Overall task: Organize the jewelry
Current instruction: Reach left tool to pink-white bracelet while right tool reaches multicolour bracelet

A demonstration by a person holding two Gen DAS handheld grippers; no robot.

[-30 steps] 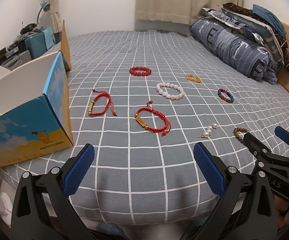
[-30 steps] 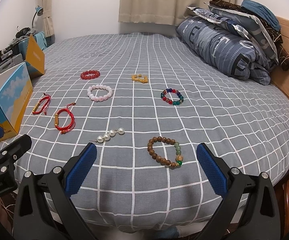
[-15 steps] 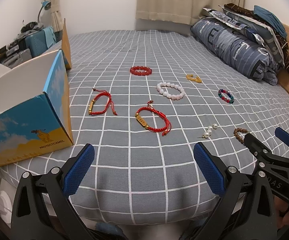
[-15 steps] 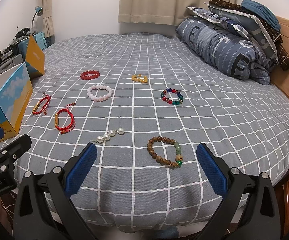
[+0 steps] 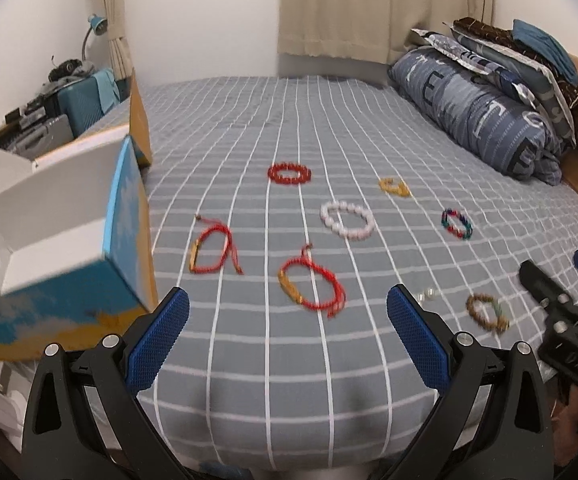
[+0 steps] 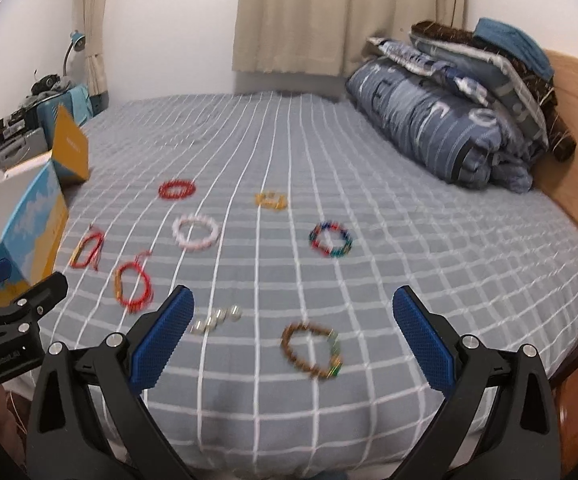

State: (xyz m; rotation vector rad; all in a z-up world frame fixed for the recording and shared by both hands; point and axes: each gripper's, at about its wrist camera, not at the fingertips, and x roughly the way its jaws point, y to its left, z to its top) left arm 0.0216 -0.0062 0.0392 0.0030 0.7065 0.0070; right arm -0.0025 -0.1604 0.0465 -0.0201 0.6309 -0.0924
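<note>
Bracelets lie spread singly on the bed (image 6: pixel 449 248), well apart, likely so each can be picked alone: wooden bracelet (image 6: pixel 312 349) nearest, pearls (image 6: pixel 217 319) beside it. Open box (image 5: pixel 61 240) waits at left edge. Right claw (image 6: pixel 293 330) wide, empty, above wooden bracelet. Left claw (image 5: pixel 288 334) wide, empty, near red cord bracelet (image 5: pixel 311 286).

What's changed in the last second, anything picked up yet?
Nothing picked up. Both grippers, left and right, have moved forward over the bed, jaws open and empty. The wooden bead bracelet, the pearls and the box stayed put.
</note>
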